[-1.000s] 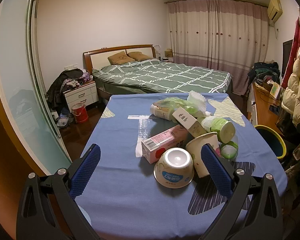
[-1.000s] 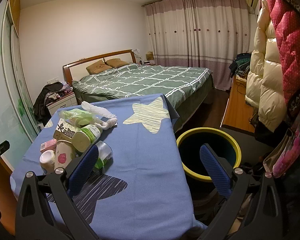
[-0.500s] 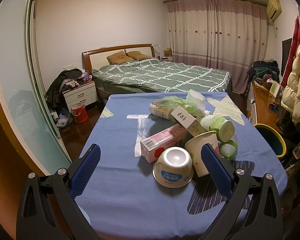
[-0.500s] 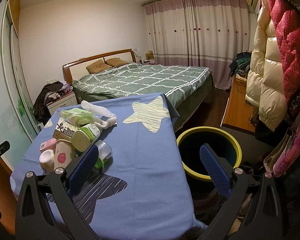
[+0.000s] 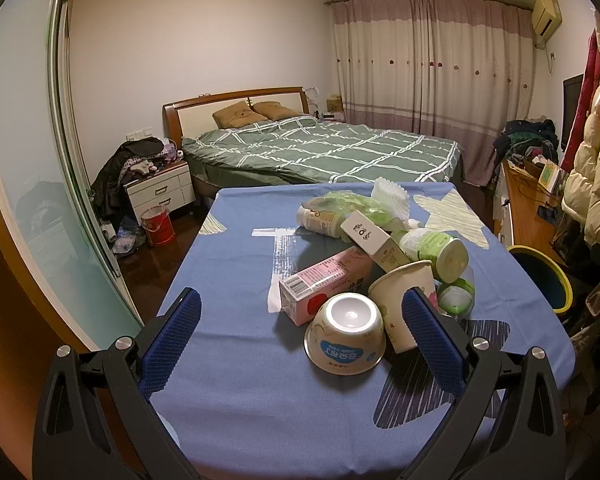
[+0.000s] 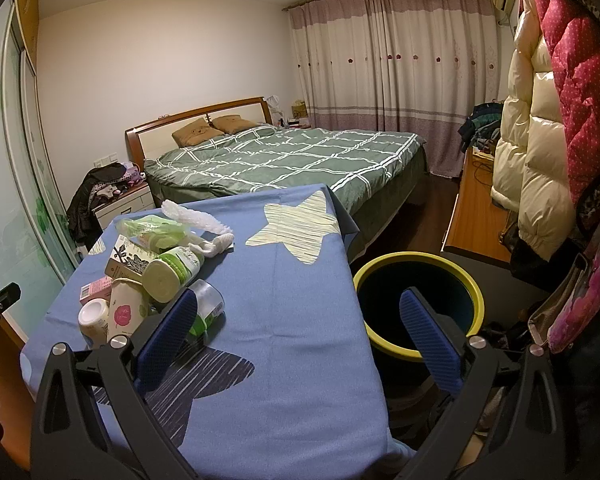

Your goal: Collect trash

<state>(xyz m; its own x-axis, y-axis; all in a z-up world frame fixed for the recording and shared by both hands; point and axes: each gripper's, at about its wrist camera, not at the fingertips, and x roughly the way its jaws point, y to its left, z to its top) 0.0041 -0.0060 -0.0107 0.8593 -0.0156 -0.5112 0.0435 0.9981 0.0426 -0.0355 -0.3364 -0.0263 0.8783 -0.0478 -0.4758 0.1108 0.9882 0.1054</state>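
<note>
The left gripper (image 5: 300, 332) hangs with jaws spread wide and empty above a blue star-print tablecloth (image 5: 236, 392), an upturned white bowl (image 5: 346, 334) with an illegible blue label lying between its fingertips, nearer the right one. Just beyond sit a paper cup (image 5: 404, 300), a pink carton (image 5: 324, 284) showing a barcode, a tan box (image 5: 374, 240) and a green-and-white bottle (image 5: 436, 250), piled touching. The right gripper (image 6: 298, 330), also parted and empty, hovers over the table edge beside a yellow-rimmed bin (image 6: 420, 304), the pile to its left.
</note>
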